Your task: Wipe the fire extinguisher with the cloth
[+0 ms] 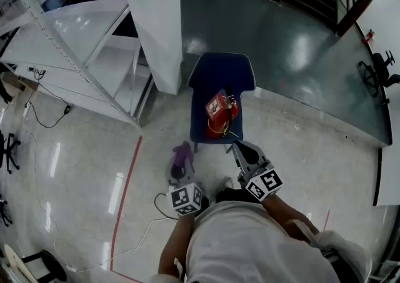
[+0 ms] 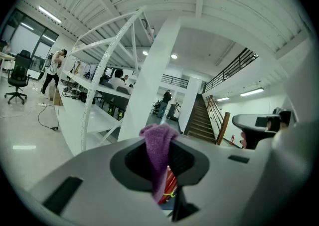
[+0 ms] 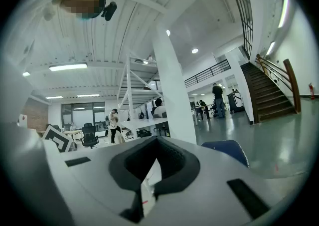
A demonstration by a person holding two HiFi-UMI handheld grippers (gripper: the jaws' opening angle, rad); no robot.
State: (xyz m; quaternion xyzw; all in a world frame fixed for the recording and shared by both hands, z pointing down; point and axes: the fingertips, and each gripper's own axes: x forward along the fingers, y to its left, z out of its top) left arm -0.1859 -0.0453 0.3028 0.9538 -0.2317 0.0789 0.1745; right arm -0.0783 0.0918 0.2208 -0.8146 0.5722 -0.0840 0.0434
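Left gripper view: my left gripper (image 2: 162,172) has its jaws clamped on the purple cloth (image 2: 158,142).
Right gripper (image 3: 148,182) jaws together, empty; fire extinguisher (image 1: 220,113) just ahead of them.

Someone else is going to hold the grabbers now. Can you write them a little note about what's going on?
Left gripper: shut on the purple cloth, which hangs from it.
Right gripper: closed to a thin slit, nothing held.
The red fire extinguisher lies on the blue chair, ahead of both grippers; neither touches it.
Done: cloth in hand. Left: bring the cloth to the extinguisher and wipe it.
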